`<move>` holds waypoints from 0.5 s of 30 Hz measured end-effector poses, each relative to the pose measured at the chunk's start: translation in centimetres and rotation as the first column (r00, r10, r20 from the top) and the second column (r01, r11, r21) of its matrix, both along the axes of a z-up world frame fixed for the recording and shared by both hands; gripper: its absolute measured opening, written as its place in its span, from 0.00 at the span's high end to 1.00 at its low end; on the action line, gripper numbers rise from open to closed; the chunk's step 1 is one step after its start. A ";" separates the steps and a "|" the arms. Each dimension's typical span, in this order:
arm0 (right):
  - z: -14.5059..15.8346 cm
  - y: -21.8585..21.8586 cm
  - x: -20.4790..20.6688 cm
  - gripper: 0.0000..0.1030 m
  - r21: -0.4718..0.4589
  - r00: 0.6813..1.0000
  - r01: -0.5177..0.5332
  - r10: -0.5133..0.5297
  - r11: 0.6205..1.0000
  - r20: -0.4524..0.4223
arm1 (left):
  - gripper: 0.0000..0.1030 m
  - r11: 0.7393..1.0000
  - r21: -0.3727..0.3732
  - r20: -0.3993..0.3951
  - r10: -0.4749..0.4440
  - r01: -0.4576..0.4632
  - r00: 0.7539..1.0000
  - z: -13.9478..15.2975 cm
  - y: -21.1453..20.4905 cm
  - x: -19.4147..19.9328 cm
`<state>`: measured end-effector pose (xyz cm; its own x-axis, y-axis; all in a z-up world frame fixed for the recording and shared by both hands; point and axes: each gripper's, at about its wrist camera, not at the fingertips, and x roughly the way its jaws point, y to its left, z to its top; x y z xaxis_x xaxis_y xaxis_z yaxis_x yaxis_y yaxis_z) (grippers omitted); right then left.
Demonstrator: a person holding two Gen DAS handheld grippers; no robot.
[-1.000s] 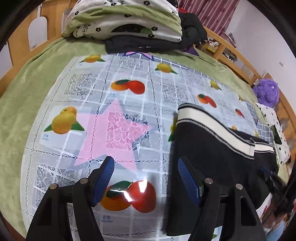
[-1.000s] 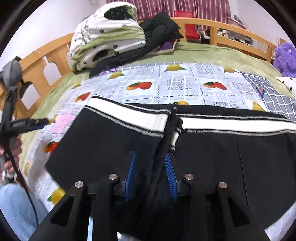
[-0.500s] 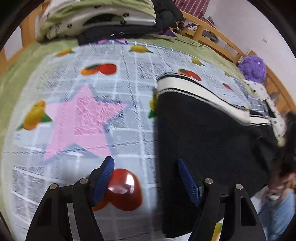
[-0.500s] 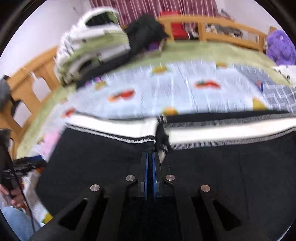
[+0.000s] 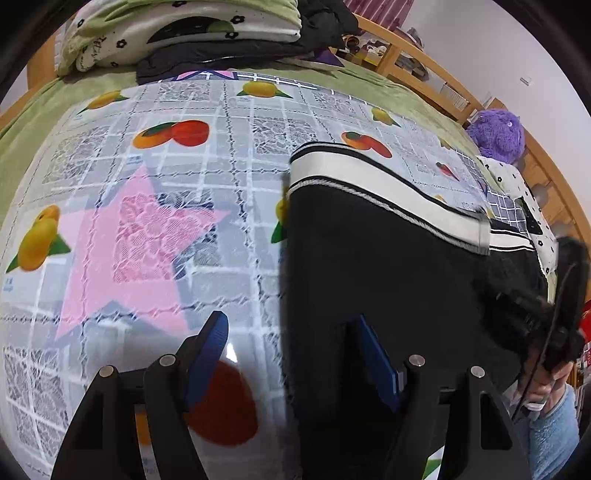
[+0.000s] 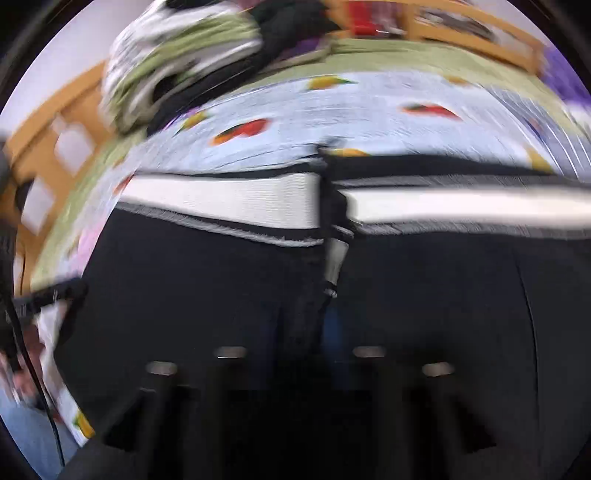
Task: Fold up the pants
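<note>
Green-covered bed (image 5: 44,110), fruit-print mat (image 5: 207,206), black pants (image 5: 369,266), folded bedding (image 5: 192,33)

small print on fruit tablecloth (image 5: 236,229), too blurred to read

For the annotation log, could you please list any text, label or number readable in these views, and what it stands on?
None can be read.
Small blue print beside the fruit pictures on the tablecloth: too small and blurred.
Dark script on the folded bedding: illegible.
Right wrist view: motion-blurred, no text legible.
</note>
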<state>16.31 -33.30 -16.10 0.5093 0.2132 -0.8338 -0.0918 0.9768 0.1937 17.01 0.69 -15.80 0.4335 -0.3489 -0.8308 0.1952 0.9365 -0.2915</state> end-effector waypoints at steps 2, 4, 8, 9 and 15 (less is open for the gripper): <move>1.4 -1.2 0.0 0.89 0.077 0.997 0.046 -0.051 0.996 0.061 | 0.32 1.000 -0.002 0.007 -0.011 0.011 1.000 0.1 -0.1 0.2; 1.2 -2.1 0.7 0.89 0.079 0.996 0.073 -0.077 0.994 0.043 | 0.32 1.000 0.001 0.011 -0.018 0.018 1.000 0.2 -0.4 0.5; -0.5 -1.7 0.9 0.80 0.017 0.998 0.065 -0.065 0.998 0.002 | 0.32 1.000 -0.005 0.003 -0.028 0.028 1.000 0.1 -0.9 1.6; -0.1 -1.7 0.9 0.78 0.013 0.998 0.054 -0.054 0.998 -0.013 | 0.32 1.000 -0.007 0.001 -0.026 0.026 1.000 0.0 -1.0 1.8; 2.3 -5.0 -3.2 0.64 0.031 0.993 0.109 -0.110 0.994 0.032 | 0.32 0.999 -0.002 -0.006 -0.036 0.036 0.999 -0.9 -2.4 3.6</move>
